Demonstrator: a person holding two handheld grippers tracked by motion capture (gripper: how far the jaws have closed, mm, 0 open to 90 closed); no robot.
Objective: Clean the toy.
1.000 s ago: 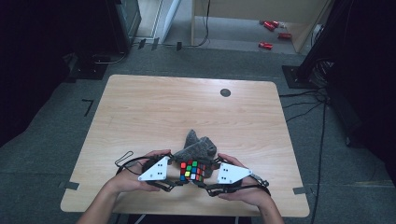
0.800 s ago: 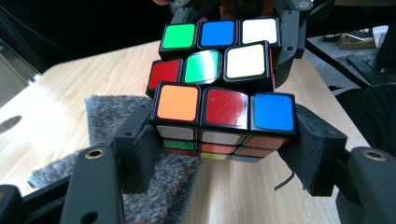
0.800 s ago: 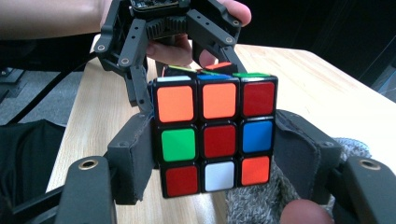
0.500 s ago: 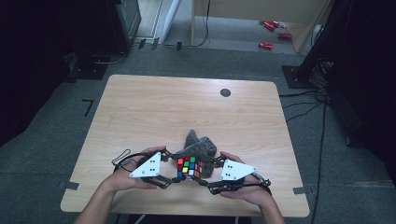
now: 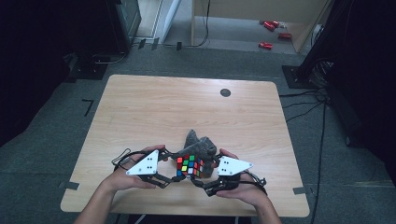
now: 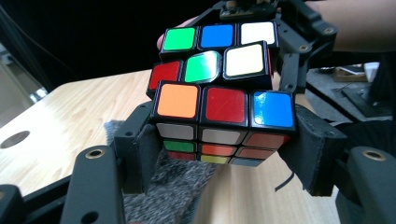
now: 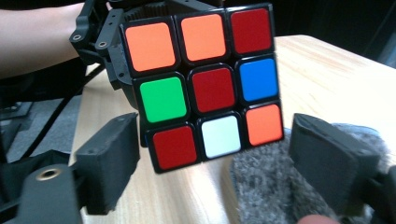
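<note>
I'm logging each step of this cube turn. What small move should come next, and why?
Probably close the right hand-held gripper on the cube. Its jaws have just been opening and stand clear of the cube's sides, while the left hand-held gripper alone clamps it above the grey cloth.

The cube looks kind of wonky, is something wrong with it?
Yes. The puzzle cube, clamped in the left gripper, has its layers twisted out of line, so its edges look stepped. The right gripper has just been opening, its pads clear of the cube.

between the black jaws, a cube [image 6: 219,98] of orange, red, blue, green, white squares; grey cloth [image 7: 275,186] beneath.
</note>
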